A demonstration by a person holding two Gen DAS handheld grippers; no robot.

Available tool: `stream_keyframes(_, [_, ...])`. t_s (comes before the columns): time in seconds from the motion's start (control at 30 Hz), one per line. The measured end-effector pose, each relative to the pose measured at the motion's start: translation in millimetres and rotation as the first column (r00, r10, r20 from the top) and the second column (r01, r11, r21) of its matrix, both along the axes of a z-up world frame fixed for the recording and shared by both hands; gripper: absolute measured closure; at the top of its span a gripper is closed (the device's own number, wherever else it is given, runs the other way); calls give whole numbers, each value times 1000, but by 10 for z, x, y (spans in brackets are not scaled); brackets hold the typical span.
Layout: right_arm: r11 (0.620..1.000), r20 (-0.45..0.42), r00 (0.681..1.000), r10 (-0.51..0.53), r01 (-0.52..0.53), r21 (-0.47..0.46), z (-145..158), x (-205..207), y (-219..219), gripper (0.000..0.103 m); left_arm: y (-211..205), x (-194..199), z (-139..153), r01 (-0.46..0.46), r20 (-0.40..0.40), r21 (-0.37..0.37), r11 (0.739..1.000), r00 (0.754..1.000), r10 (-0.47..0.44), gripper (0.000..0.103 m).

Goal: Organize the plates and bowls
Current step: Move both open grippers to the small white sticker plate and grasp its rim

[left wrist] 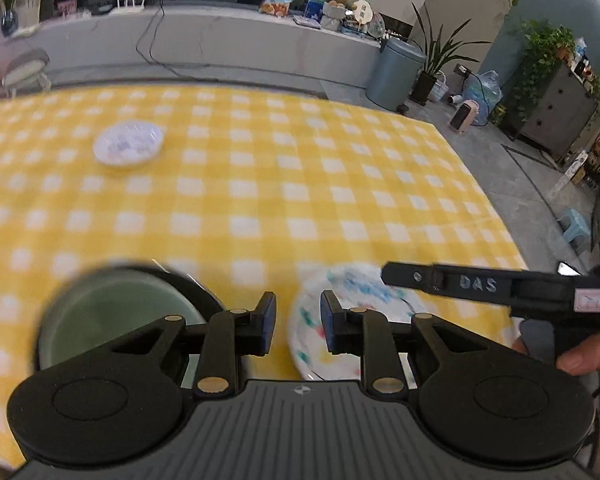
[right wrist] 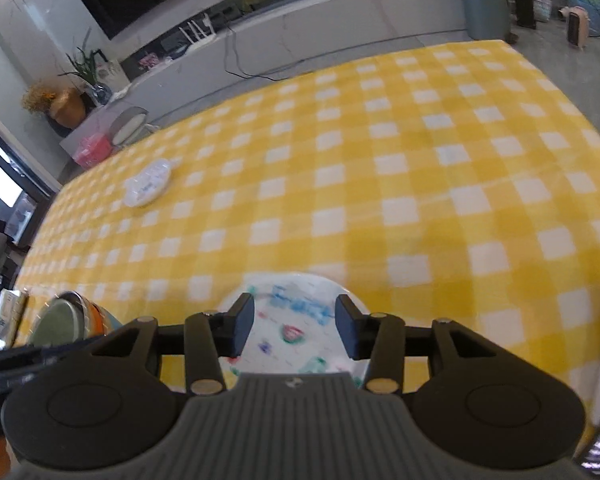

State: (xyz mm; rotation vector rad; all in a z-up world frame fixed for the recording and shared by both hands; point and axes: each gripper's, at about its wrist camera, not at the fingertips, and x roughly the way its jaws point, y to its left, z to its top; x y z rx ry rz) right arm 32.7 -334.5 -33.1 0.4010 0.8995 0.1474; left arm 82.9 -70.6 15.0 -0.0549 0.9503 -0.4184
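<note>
A white plate with coloured prints (left wrist: pixel 360 292) (right wrist: pixel 296 300) lies near the front of the yellow checked table (left wrist: pixel 300 180). My right gripper (right wrist: pixel 296 324) hovers over it, open, pads clear of the plate. In the left wrist view one of its fingers (left wrist: pixel 404 278) reaches in from the right. My left gripper (left wrist: pixel 298 322) is open and holds nothing, above the cloth between the plate and a green bowl (left wrist: pixel 112 320). That bowl (right wrist: pixel 58 322) sits in a dark-rimmed bowl with orange bands. A small white dish (left wrist: pixel 128 144) (right wrist: pixel 148 184) sits far off at the left.
A hand (left wrist: pixel 580 360) grips the right tool's handle. The table's right edge (left wrist: pixel 492 200) drops to a grey floor with a small blue stool (left wrist: pixel 576 224). Behind the table stand a grey bin (left wrist: pixel 396 72), potted plants and a long low counter (left wrist: pixel 220 40).
</note>
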Motion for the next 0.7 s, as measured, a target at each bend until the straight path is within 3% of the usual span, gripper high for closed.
stream_keyframes(0.2, [999,-6,999,35,-35,5,-2,316,246,53,257,360,106,20,27,18,1000,999,-20,76])
stream_keyframes(0.37, [999,-21,998,54,-54,-3,-14,556,435,53,508,716,116,30,42,14,999,999,-31,65])
stream_keyframes(0.43, [998,-10,998,63,-63,-22,-11,664,533,53,603,841,87,24,47,27,999,999,-26,63])
stream_keyframes(0.53, [998,3,998,59,-59,-28,-20,827,653,41,743,1043,6,1,41,45,999,999,-3,62])
stream_keyframes(0.7, [995,37,997,66,-63,-75,-49,1178,892,40,999,1349,-170,-49,50,35,998,998,47,62])
